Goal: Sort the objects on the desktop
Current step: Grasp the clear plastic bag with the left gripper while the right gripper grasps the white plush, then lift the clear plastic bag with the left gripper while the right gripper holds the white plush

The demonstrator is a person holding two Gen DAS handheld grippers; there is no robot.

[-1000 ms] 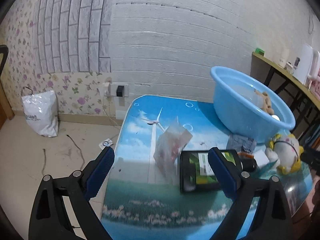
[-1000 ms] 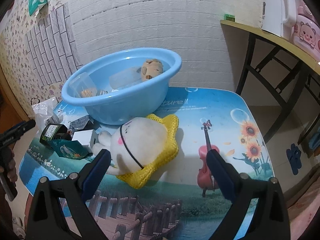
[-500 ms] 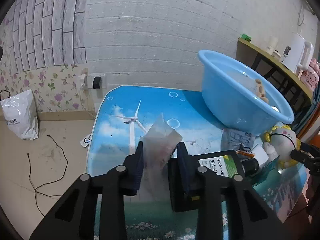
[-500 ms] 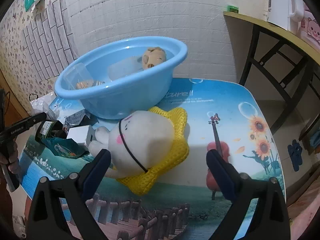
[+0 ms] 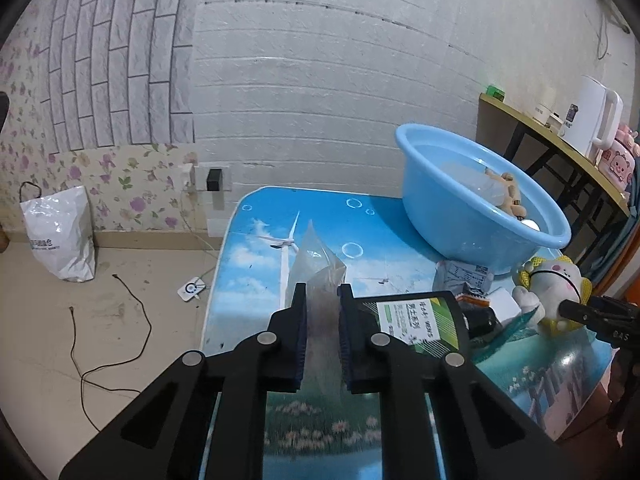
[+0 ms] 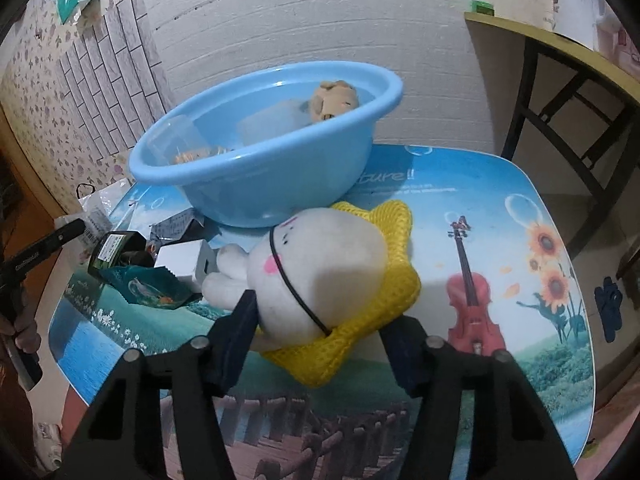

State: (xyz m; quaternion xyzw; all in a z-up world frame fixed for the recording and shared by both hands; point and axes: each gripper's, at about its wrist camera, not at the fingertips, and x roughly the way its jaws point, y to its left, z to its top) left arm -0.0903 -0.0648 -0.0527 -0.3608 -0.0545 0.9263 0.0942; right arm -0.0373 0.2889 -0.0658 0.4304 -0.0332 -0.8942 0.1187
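Observation:
My left gripper [image 5: 323,320] is shut on a clear plastic bag [image 5: 318,264] and holds it over the picture-printed table [image 5: 256,264]. My right gripper [image 6: 320,324] has closed around a white plush toy with a yellow mesh collar [image 6: 320,268], its fingers touching both sides. The toy also shows in the left wrist view [image 5: 554,288]. A blue basin [image 6: 264,160] stands behind the toy with a small brown plush [image 6: 334,98] and clear containers inside. The basin also shows in the left wrist view [image 5: 476,200].
A dark box with a green label [image 5: 416,320], a grey packet [image 5: 464,276], a white box [image 6: 184,260] and a teal packet [image 6: 148,288] lie beside the basin. A side table with a kettle [image 5: 596,116] stands at right. A white bag [image 5: 60,232] sits on the floor.
My left gripper shut on the clear bag and lifted it. My right gripper moved forward and closed from wide open onto the plush toy.

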